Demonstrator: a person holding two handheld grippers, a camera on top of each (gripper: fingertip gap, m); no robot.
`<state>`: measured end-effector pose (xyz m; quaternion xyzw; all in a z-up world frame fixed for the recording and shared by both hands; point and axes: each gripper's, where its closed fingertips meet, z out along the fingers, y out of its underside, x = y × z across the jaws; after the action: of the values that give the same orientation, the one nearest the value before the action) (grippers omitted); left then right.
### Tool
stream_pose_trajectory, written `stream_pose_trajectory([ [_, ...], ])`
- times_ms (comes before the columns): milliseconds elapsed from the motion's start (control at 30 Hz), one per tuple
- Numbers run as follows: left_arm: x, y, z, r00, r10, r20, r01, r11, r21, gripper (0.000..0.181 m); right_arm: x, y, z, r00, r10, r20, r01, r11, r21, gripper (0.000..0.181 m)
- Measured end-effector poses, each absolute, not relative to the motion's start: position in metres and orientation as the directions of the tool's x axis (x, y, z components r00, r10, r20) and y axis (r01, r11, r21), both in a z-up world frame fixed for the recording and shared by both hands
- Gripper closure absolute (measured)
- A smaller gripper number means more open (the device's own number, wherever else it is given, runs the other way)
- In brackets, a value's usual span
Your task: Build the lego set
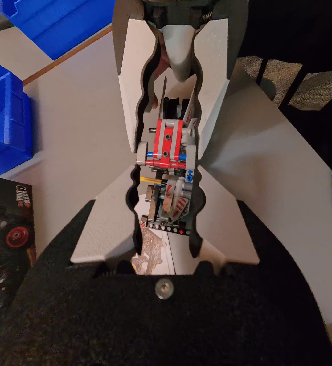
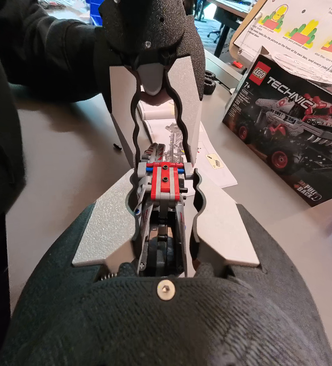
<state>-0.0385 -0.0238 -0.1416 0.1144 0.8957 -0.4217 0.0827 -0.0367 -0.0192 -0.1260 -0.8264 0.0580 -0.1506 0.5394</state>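
A partly built lego model (image 1: 168, 142), with a red and grey top, blue pins and grey panels with red stripes, hangs above the white table (image 1: 78, 122). My left gripper (image 1: 166, 172) is shut on one end of it, around the striped panels. My right gripper (image 2: 164, 173) is shut on the other end, its jaws against the model's (image 2: 165, 182) grey sides. The two grippers face each other, fingertips almost touching. The right gripper shows at the top of the left wrist view (image 1: 167, 153), and the left gripper at the top of the right wrist view (image 2: 163, 163).
An open instruction booklet (image 2: 206, 158) lies under the model. The lego box (image 2: 290, 122) stands to the right, and also shows in the left wrist view (image 1: 4, 237). Blue bins (image 1: 58, 25) stand at the far edge. Black tyres (image 2: 209, 83) and a small black pin (image 2: 117, 147) lie on the table. My left and right fingertips are right by each other.
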Motion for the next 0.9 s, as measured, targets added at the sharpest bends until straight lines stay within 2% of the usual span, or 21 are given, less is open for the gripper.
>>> stream_pose_trajectory([
  [33,-0.045,-0.022,-0.144,-0.957,0.180,-0.226,0.289,0.619,-0.731,0.165,-0.036,-0.019,-0.126,0.948,-0.264,0.180,0.058,-0.412,-0.909,0.127],
  [100,-0.040,-0.026,-0.146,-0.955,0.141,-0.262,0.292,0.605,-0.741,0.167,-0.025,-0.024,-0.126,0.925,-0.332,0.187,0.029,-0.427,-0.904,0.127],
  [300,-0.036,-0.024,-0.144,-0.951,0.139,-0.275,0.301,0.613,-0.731,0.164,-0.024,-0.025,-0.126,0.921,-0.341,0.186,0.025,-0.424,-0.905,0.127],
  [333,-0.033,-0.024,-0.143,-0.950,0.122,-0.287,0.299,0.616,-0.729,0.156,-0.023,-0.026,-0.126,0.924,-0.342,0.169,0.017,-0.404,-0.914,0.127],
  [400,-0.031,-0.023,-0.143,-0.955,0.120,-0.272,0.286,0.615,-0.735,0.153,-0.024,-0.026,-0.126,0.932,-0.337,0.136,0.003,-0.368,-0.930,0.127],
  [567,-0.031,-0.027,-0.138,-0.981,0.100,-0.169,0.196,0.548,-0.813,0.132,-0.030,-0.027,-0.126,0.951,-0.297,0.085,-0.018,-0.325,-0.946,0.127],
  [767,-0.034,-0.028,-0.137,-0.984,0.104,-0.143,0.177,0.540,-0.823,0.124,-0.036,-0.027,-0.126,0.960,-0.271,0.071,-0.021,-0.323,-0.946,0.127],
  [900,-0.038,-0.028,-0.137,-0.979,0.126,-0.159,0.203,0.529,-0.824,0.129,-0.038,-0.027,-0.126,0.963,-0.261,0.070,-0.016,-0.315,-0.949,0.127],
])
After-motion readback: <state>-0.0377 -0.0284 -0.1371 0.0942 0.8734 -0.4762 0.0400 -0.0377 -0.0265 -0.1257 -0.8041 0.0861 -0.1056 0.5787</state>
